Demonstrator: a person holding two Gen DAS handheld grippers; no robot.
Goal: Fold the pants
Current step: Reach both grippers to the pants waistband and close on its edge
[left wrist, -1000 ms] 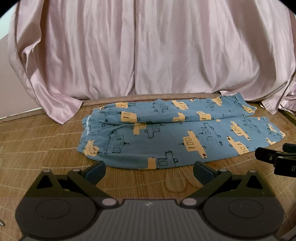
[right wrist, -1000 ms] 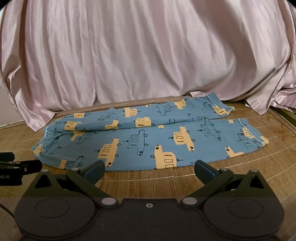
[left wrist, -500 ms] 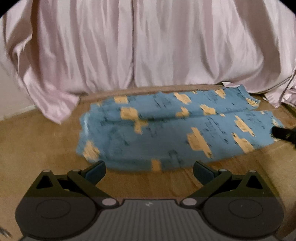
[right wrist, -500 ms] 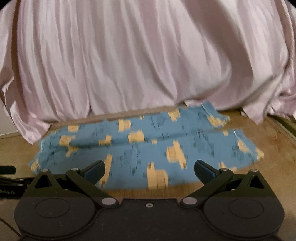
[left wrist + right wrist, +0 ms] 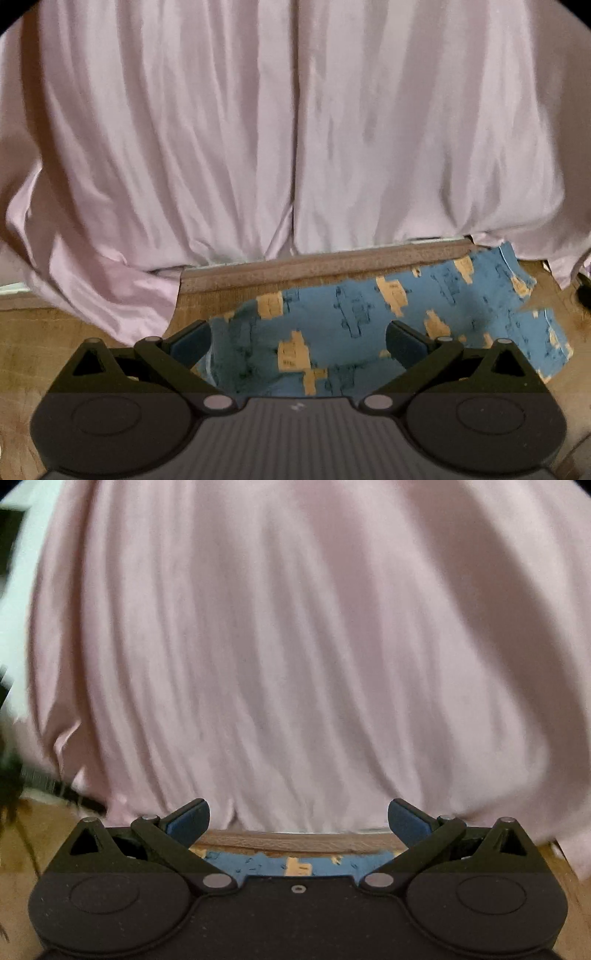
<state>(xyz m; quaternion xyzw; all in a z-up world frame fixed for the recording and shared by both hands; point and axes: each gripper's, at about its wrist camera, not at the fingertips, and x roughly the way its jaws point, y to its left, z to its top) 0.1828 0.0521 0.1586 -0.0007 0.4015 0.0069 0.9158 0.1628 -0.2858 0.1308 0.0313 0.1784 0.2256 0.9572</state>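
Both tongs are standing released, with nothing between their fingers.

**Left view.** The left gripper (image 5: pixel 297 341) is holding its jaws spread wide in the lower centre of the frame, over the near edge of the pants (image 5: pixel 369 317). The pants, blue with yellow vehicle prints, are lying flat on the woven mat (image 5: pixel 33 339) and are running from the lower centre toward the right edge, where the two leg ends are lying side by side. The waist end appears to be lying at the left jaw, though blur is softening the detail. The wide opening is probably being kept so that a fabric edge can pass between the fingers without being snagged or bunched.

**Right view.** The right gripper (image 5: pixel 297 821) is likewise holding its jaws fully spread. Only a thin strip of the pants (image 5: pixel 295 864) is showing, at the bottom centre between the finger bases, just above the tool body. The pink curtain (image 5: pixel 295 646) is filling nearly the whole frame, which suggests that this tool is pointing nearly level rather than down at the cloth.

**Assessment.** No fold is showing yet; the garment is lying at full length with the legs together. The step in hand appears to be the approach to a first grasp. Whether either tool is touching the fabric cannot be told.
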